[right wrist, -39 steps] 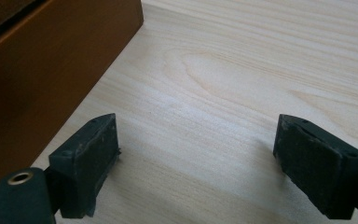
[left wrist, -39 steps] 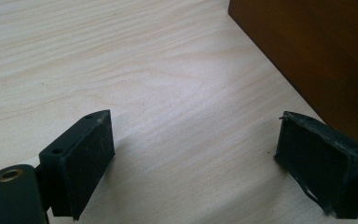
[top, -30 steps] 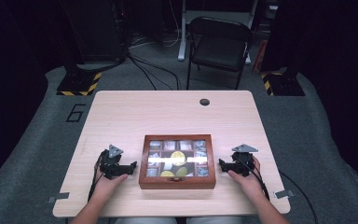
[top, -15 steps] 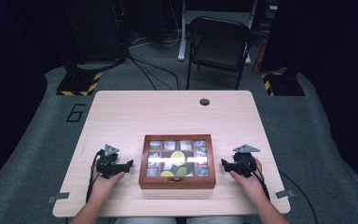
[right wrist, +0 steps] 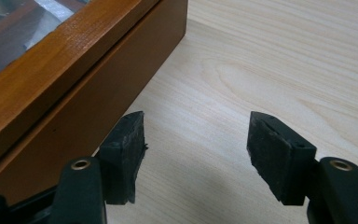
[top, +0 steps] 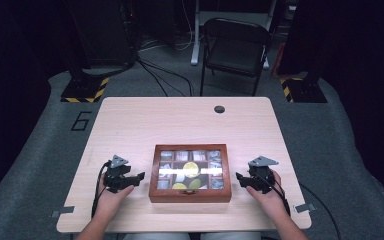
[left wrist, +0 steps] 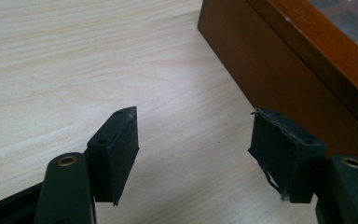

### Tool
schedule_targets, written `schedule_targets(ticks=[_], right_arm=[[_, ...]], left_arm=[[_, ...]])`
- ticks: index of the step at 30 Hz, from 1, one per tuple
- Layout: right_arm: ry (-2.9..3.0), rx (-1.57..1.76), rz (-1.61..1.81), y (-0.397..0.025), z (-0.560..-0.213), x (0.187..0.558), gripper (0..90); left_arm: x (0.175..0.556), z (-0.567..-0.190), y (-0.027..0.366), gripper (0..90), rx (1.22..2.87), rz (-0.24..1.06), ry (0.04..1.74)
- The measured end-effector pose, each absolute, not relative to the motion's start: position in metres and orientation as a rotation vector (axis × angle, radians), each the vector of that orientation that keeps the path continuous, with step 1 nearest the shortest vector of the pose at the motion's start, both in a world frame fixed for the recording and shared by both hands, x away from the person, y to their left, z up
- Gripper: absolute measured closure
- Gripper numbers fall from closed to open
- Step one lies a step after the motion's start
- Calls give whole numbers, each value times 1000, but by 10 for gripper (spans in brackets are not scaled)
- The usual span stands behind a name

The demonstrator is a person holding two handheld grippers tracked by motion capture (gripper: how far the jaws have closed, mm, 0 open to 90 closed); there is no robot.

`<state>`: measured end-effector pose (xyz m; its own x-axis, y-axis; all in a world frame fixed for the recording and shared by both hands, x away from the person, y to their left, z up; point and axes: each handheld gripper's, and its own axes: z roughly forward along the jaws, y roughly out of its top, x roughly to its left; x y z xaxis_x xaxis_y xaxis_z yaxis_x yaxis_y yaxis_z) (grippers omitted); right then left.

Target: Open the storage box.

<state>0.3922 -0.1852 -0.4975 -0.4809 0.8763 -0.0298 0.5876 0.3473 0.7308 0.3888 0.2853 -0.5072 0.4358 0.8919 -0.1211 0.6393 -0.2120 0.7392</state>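
A wooden box (top: 190, 194) with a glass-panelled lid is sitting closed on the worktop (top: 180, 122), near the middle of its near edge. Through the glass, small compartments holding packets and a few yellow round items are showing; finer detail cannot be made out.

The left gripper (top: 139, 177) is resting on the worktop just beside the box's left wall, held in the person's left hand (top: 111, 197). Its jaws are standing wide apart with nothing between them, one jaw lying close to the box wall (left wrist: 279, 70).

The right gripper (top: 240, 177) is sitting just beside the box's right wall, held in the right hand (top: 269, 196). Its jaws are likewise spread apart and gripping nothing, the box wall (right wrist: 88, 112) lying close alongside one jaw.

A folding chair (top: 236, 50) is standing on the floor beyond the far edge.
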Motion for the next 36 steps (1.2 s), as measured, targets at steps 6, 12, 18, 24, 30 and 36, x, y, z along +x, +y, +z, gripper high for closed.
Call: schedule_targets(ticks=[6,12,18,24,30,36], right_arm=[[2204,1261,938,-185,-493,388,367],[2204,1259,980,-184,-484,381,393],[2201,1221,977,-181,-480,375,414],[2201,1222,993,-180,-477,373,415],[2198,1223,1010,-182,-475,366,415],[2190,1220,1053,-184,-470,354,419]], left_arm=[[382,-501,285,332,1939,414,1278],[377,-495,288,339,1925,410,1278],[372,-493,293,343,1906,410,1290],[368,-490,294,346,1888,412,1289],[362,-486,293,355,1861,367,1292],[350,-480,293,355,1864,371,1264]])
